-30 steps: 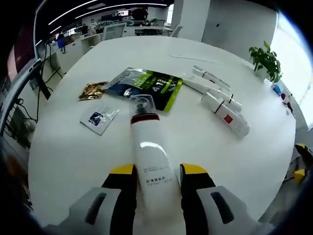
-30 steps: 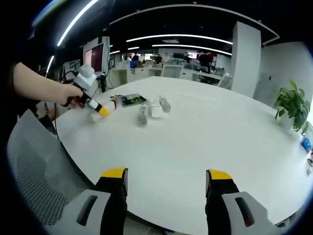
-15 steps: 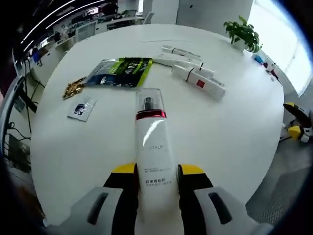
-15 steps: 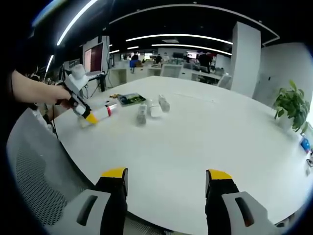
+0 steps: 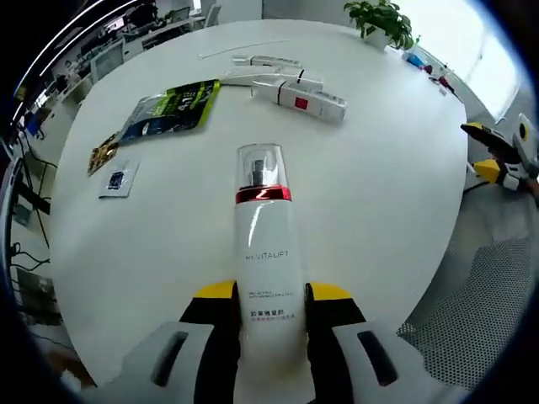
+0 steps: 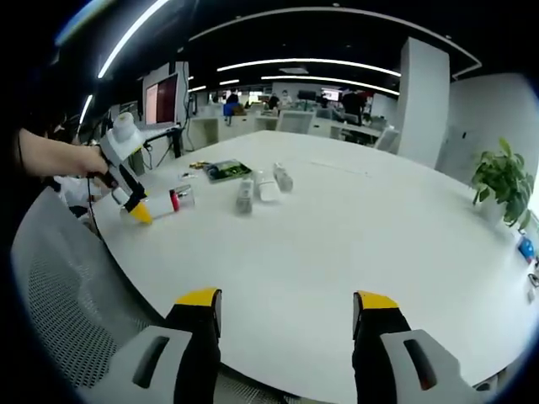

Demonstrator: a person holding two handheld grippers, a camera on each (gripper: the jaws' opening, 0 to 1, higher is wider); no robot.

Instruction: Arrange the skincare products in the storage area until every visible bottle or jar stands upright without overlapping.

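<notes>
My left gripper [image 5: 268,295] is shut on a white pump bottle [image 5: 265,248] with a red band and clear cap, held above the round white table [image 5: 379,194]. Seen from the right gripper view, that bottle [image 6: 162,204] lies nearly level in the left gripper [image 6: 135,206], over the table's left edge. Three white tubes and boxes [image 5: 290,84] lie flat at the table's far side; in the right gripper view they [image 6: 261,187] sit left of centre. My right gripper [image 6: 286,301] hangs open over the near table edge with nothing between its jaws.
A green packet [image 5: 173,105], a gold sachet [image 5: 103,153] and a small clear sachet [image 5: 116,179] lie on the table's left. A potted plant [image 5: 379,18] stands past the far edge. A grey mesh chair [image 6: 63,311] is at the table's left edge. Office desks fill the background.
The left gripper has swung with the bottle toward the table's near left edge and tipped downward. The right gripper has stayed in place and open.
</notes>
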